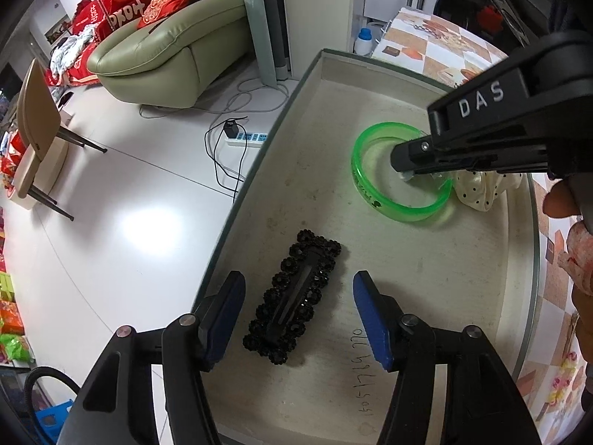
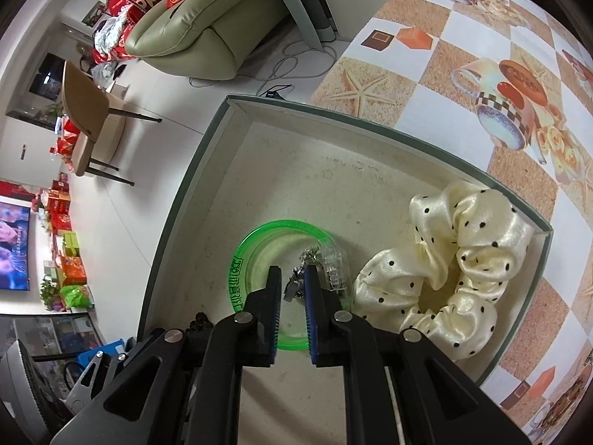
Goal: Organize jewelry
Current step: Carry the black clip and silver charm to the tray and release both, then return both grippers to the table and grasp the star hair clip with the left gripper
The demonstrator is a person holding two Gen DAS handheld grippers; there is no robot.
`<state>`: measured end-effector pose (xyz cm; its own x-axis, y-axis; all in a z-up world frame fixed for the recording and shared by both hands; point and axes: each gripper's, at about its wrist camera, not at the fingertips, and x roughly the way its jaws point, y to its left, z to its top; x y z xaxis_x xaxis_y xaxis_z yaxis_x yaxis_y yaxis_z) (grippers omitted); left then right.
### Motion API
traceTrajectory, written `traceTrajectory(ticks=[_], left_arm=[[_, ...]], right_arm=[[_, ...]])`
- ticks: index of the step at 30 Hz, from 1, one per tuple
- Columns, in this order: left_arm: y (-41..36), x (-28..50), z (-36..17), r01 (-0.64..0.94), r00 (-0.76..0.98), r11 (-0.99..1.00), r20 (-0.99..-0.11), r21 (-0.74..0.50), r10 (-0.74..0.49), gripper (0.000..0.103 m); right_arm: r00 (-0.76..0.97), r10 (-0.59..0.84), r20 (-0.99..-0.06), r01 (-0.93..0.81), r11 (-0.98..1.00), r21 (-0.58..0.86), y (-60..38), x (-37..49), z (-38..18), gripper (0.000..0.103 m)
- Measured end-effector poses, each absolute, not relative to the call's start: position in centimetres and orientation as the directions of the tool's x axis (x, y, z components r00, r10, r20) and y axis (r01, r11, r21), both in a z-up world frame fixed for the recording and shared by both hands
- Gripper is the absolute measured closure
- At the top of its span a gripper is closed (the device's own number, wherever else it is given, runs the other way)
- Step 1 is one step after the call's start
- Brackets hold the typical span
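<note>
A shallow cream box lid (image 1: 370, 85) holds the jewelry. A black beaded hair clip (image 1: 292, 298) lies flat in it, between the fingers of my open left gripper (image 1: 298, 319), which hovers just above and is empty. A green translucent bangle (image 1: 374, 189) lies further in; it also shows in the right wrist view (image 2: 244, 256). My right gripper (image 2: 294, 289) reaches into the bangle's ring, its jaws nearly closed around a small silver sparkly piece (image 2: 292, 283). A clear plastic clip (image 2: 333, 270) rests against the bangle. A cream polka-dot scrunchie (image 2: 456, 267) lies beside it.
The box (image 2: 207, 148) sits on a table with a tile-and-cup patterned cloth (image 2: 463, 37), its left edge overhanging the floor. Below are a power strip with cables (image 1: 246, 139), a green sofa (image 1: 166, 44) and a chair (image 1: 37, 122).
</note>
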<state>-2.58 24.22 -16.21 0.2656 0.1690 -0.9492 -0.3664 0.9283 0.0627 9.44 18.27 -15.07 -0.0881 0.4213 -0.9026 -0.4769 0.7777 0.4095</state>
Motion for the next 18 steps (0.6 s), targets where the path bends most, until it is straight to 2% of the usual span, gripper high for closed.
traceTrajectory(ticks=[2, 10, 12, 13, 18], left_arm=[[23.9, -2.6, -16.2, -0.363, 0.261, 0.929, -0.95, 0.07, 0.173, 0.038], [23.3, -2.5, -15.5, -0.356, 0.256, 0.931, -0.949, 0.084, 0.183, 0.038], [23.1, -2.5, -15.2, -0.354, 0.261, 0.931, -0.947, 0.086, 0.186, 0.015], [23.0, -2.6, -14.8, -0.355, 0.271, 0.93, -0.942, 0.094, 0.199, 0.0], [21.9, -2.7, -13.6, -0.32, 0.29, 0.941, -0.934, 0.11, 0.208, 0.0]], right_arm=[[-0.095, 0.432, -0.897, -0.472, 0.773, 0.423, 18.1, 9.5, -15.0, 0.073], [-0.082, 0.517, -0.852, -0.443, 0.747, 0.496, 16.4, 9.5, -12.8, 0.056], [-0.068, 0.539, -0.84, -0.436, 0.741, 0.511, 15.6, 9.5, -11.9, 0.054], [-0.063, 0.545, -0.836, -0.432, 0.74, 0.515, 15.3, 9.3, -11.6, 0.052], [-0.021, 0.582, -0.813, -0.385, 0.745, 0.544, 12.0, 9.0, -9.7, 0.043]])
